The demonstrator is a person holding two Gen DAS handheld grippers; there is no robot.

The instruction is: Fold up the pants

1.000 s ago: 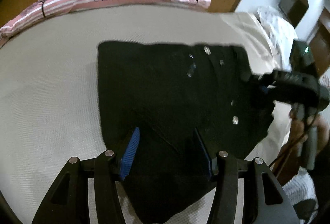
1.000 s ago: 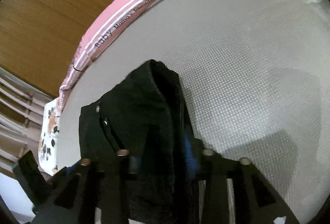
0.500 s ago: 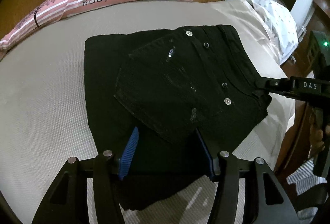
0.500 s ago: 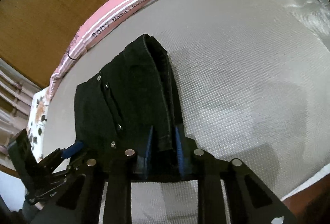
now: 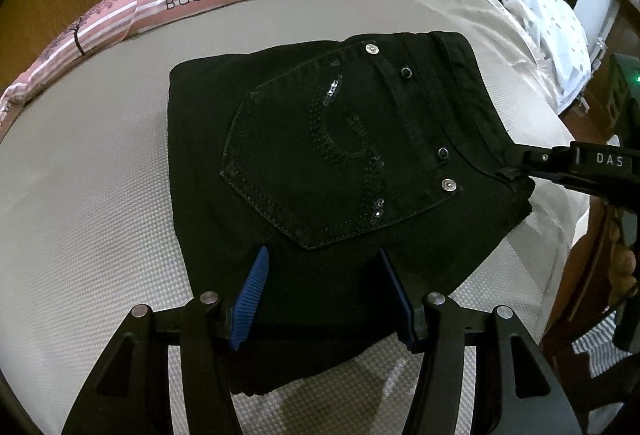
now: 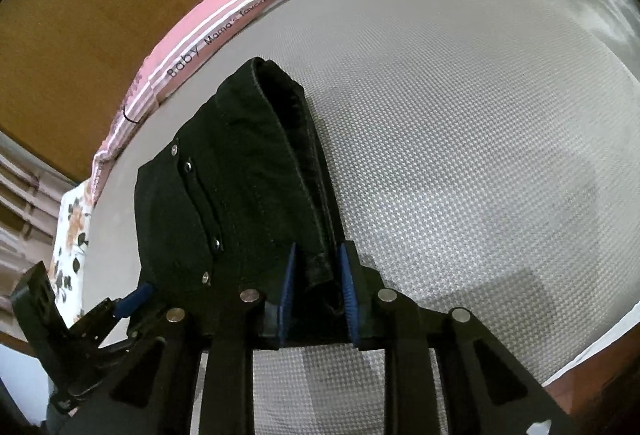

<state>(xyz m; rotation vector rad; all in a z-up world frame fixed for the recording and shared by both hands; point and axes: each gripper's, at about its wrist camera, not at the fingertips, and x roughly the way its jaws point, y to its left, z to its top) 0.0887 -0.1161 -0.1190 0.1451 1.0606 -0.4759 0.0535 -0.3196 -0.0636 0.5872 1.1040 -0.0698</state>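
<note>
Folded black jeans (image 5: 340, 163) lying on grey mattress (image 5: 88, 195), right gripper (image 6: 316, 275) just narrowed, pinching waistband corner, left gripper (image 5: 324, 291) half spread, straddling near folded edge without squeezing

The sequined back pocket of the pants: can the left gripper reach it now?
Probably yes. The left gripper hovers open just before the back pocket, which lies face up on the folded pants with nothing covering it.

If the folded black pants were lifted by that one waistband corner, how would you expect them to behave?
The black pants would probably sag and unfold: they lie in loose stacked layers. The denim looks thick, so likely heavy for one corner. The right gripper pinches only the waistband edge, which might slip.
</note>
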